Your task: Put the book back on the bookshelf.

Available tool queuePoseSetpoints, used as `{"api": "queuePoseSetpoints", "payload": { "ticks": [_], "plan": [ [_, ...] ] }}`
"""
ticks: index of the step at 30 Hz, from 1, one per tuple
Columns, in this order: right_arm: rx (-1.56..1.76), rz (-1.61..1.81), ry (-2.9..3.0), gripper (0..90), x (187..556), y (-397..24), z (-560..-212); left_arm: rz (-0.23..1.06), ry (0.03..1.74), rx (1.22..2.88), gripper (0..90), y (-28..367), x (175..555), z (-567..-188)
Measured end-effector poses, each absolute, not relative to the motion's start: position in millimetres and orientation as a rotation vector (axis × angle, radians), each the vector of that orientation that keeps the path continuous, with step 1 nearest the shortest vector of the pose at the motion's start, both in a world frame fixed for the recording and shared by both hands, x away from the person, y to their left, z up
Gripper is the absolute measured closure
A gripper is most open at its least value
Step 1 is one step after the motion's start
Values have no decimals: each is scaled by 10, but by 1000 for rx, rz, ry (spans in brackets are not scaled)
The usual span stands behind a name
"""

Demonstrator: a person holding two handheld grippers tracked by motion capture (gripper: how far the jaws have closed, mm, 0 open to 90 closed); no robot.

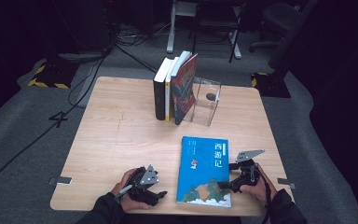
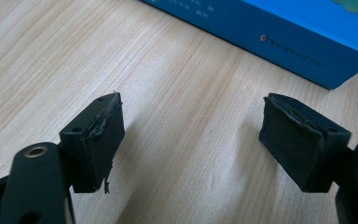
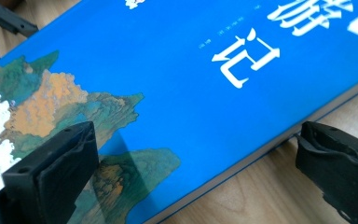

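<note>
Book (image 1: 204,170) lies flat between left tongs (image 1: 161,193) and right tongs (image 1: 224,185).

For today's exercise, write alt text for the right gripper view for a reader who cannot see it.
A blue book with white Chinese characters and a painted landscape lies flat on a wooden table. The right hand-held gripper has its two black jaws wide open, one over the cover, one past the book's edge.

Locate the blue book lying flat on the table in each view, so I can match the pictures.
High view: blue book lies flat near the front edge, right of centre.
Left gripper view: its spine crosses the top right, beyond the open jaws.
Right gripper view: its cover lies ahead, between the jaws.
Shared landmark: the light wooden table.
</note>
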State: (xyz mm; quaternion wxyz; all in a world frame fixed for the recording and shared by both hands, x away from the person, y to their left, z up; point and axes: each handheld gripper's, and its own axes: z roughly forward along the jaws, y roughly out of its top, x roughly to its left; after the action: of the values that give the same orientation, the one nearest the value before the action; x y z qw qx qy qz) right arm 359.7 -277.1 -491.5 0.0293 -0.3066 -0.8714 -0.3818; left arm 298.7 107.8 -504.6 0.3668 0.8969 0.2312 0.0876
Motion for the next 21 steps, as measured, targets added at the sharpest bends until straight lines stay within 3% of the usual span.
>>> {"api": "queuePoseSetpoints", "payload": {
  "ticks": [21],
  "plan": [
    [-867, -1199, -2832, 37, 3641, -2639, -4793, 219, 576, 2313, 202, 1063, 3023, -5045]
  ]
}}
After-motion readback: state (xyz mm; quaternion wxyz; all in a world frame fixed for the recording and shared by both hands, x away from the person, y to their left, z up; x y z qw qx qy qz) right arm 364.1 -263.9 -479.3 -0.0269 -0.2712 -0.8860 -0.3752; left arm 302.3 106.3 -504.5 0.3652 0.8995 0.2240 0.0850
